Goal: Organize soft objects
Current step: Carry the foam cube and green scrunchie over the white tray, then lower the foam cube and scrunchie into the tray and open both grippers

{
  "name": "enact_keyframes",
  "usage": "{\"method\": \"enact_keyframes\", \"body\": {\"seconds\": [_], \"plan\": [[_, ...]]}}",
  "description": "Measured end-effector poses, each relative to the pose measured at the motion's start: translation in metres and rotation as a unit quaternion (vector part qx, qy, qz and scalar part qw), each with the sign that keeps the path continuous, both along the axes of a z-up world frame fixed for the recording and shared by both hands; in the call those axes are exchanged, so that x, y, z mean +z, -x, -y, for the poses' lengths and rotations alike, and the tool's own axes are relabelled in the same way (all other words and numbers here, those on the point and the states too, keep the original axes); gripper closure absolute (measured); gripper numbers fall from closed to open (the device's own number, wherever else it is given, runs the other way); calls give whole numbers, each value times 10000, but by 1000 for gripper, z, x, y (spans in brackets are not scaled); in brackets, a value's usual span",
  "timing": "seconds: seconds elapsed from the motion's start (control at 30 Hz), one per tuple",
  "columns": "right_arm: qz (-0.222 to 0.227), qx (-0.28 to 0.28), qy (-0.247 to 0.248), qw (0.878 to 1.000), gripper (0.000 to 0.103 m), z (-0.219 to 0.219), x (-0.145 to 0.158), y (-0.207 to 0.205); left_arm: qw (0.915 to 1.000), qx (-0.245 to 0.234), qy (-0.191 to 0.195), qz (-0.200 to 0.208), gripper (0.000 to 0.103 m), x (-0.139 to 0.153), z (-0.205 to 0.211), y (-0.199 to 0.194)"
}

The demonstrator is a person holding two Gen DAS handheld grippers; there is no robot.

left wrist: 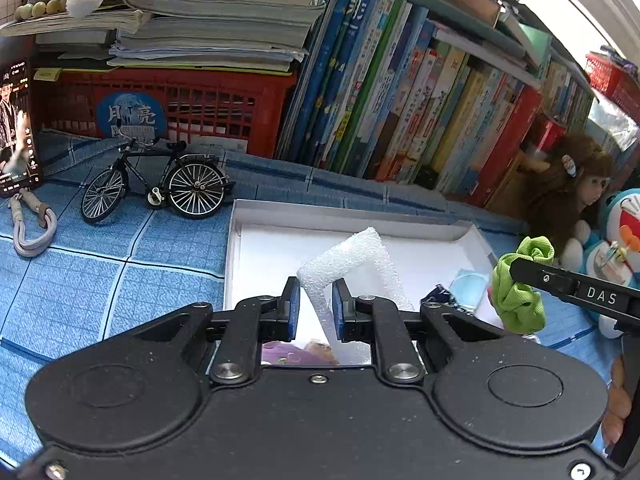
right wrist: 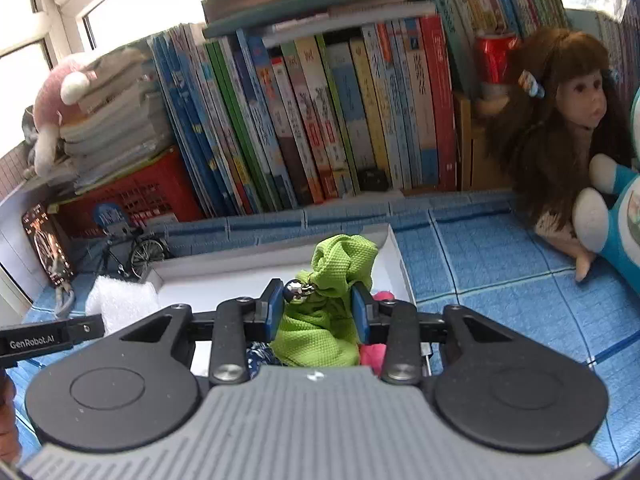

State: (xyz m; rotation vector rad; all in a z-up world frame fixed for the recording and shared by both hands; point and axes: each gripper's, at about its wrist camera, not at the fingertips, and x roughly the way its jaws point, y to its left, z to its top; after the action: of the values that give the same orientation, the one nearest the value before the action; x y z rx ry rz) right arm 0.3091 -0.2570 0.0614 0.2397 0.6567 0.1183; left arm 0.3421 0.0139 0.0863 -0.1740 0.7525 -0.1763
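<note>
My left gripper (left wrist: 316,304) is shut on a bent strip of white foam (left wrist: 352,258) and holds it above the shallow white box (left wrist: 352,216). My right gripper (right wrist: 316,308) is shut on a lime green cloth (right wrist: 336,276) with a small metal bell (right wrist: 294,291), above the box's right side (right wrist: 394,246). The green cloth also shows at the right of the left wrist view (left wrist: 520,284). The white foam shows at the left of the right wrist view (right wrist: 120,300). In the box lie a dark blue patterned cloth (left wrist: 442,296), a light blue piece (left wrist: 470,286) and a pink item (right wrist: 374,354).
A blue tiled mat (left wrist: 120,264) covers the table. A model bicycle (left wrist: 160,184), a grey strap (left wrist: 32,228) and a phone (left wrist: 16,128) stand at the left. A red basket (left wrist: 180,104), a book row (right wrist: 320,128), a doll (right wrist: 560,120) and a blue plush (right wrist: 616,208) line the back.
</note>
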Motion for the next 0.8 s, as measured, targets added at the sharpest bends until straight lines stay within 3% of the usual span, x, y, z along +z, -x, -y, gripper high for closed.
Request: {"method": "enact_keyframes", "body": {"seconds": [0.8], "plan": [[-466,210,-45,9987,58,-6,-20,-16,9990,-16,-227,-372,84,-21,6,-20]]}}
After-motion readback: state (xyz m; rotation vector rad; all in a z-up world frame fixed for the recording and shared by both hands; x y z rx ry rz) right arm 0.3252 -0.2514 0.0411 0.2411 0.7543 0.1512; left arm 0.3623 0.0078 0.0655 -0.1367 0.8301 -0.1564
